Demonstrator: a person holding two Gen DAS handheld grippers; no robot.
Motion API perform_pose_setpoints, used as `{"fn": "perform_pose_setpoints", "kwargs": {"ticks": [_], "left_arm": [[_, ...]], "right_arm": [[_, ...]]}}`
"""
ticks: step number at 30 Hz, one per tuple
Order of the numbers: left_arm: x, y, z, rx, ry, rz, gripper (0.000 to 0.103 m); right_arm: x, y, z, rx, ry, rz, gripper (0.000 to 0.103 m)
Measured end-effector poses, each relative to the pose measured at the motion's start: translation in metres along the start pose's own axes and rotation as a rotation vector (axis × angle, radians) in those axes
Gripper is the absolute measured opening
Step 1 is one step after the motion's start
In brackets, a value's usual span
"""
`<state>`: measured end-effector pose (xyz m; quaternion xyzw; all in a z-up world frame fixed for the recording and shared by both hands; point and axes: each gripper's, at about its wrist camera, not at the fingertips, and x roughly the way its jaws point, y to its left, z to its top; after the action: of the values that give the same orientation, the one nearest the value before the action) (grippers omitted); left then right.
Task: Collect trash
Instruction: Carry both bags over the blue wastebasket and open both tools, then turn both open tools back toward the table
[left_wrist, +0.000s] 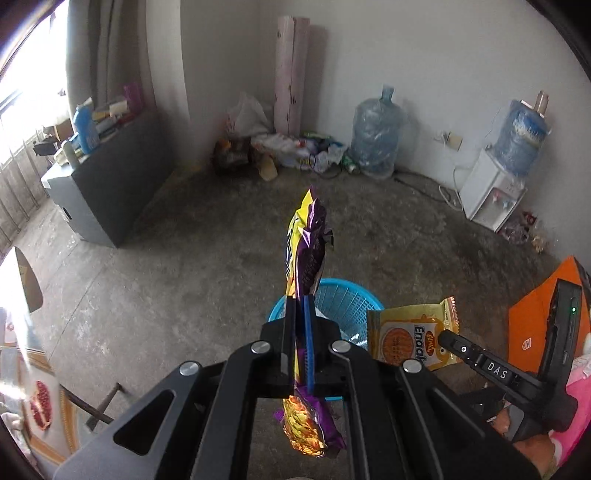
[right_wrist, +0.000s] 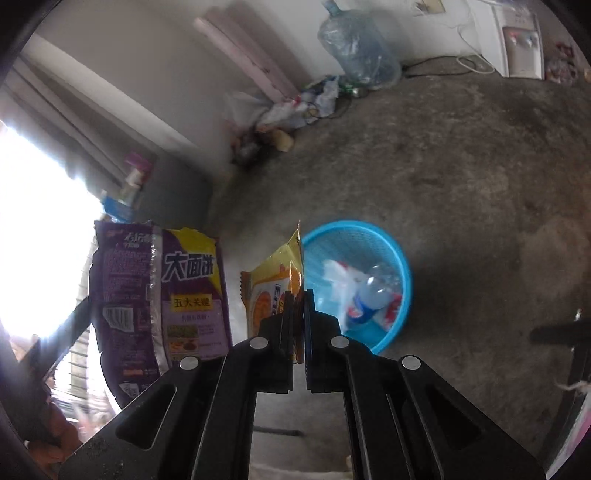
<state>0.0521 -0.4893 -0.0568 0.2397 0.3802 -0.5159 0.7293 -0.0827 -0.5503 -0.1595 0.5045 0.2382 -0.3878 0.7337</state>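
Observation:
My left gripper (left_wrist: 300, 301) is shut on a purple and yellow snack bag (left_wrist: 308, 247), held edge-on above the near rim of a blue plastic basket (left_wrist: 343, 301). The same bag (right_wrist: 162, 291) hangs at the left in the right wrist view. My right gripper (right_wrist: 299, 295) is shut on a yellow biscuit wrapper (right_wrist: 275, 280), held beside the blue basket (right_wrist: 400, 266); the wrapper also shows in the left wrist view (left_wrist: 410, 336). The basket holds a plastic bottle (right_wrist: 369, 295) and white wrappers (right_wrist: 336, 273).
Bare concrete floor (left_wrist: 184, 266). A grey cabinet (left_wrist: 107, 192) stands left under the window. A litter pile (left_wrist: 291, 147), pink rolls (left_wrist: 291, 74) and a water jug (left_wrist: 376, 136) stand by the far wall. A white water dispenser (left_wrist: 495, 188) is at right.

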Motion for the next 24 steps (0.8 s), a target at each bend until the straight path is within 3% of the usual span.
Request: {"fn": "perform_pose_setpoints", "kwargs": {"ticks": [5, 6, 7, 9, 12, 15, 24], "left_arm": [[0.07, -0.013, 0.016, 0.027, 0.086, 0.0, 0.006], [0.084, -0.014, 0.017, 0.031, 0.11, -0.007, 0.01], [0.099, -0.017, 0.017, 0.044, 0.142, -0.007, 0.015], [0.123, -0.019, 0.014, 0.052, 0.19, 0.014, 0.036], [0.135, -0.022, 0.013, 0.01, 0.203, 0.022, 0.038], [0.119, -0.018, 0.012, -0.025, 0.17, 0.007, 0.043], [0.016, -0.025, 0.015, 0.025, -0.016, 0.038, 0.048]], "right_arm": [[0.05, -0.006, 0.025, -0.056, 0.017, -0.103, 0.008], [0.059, -0.01, 0.027, -0.063, 0.022, -0.12, 0.011], [0.074, -0.014, 0.03, -0.062, 0.048, -0.118, 0.026], [0.102, -0.026, 0.035, -0.037, 0.109, -0.128, 0.043], [0.122, -0.046, 0.035, 0.003, 0.153, -0.13, 0.043], [0.107, -0.061, 0.034, 0.074, 0.126, -0.091, 0.051], [0.053, -0.07, 0.035, 0.148, 0.016, -0.018, 0.052]]}}
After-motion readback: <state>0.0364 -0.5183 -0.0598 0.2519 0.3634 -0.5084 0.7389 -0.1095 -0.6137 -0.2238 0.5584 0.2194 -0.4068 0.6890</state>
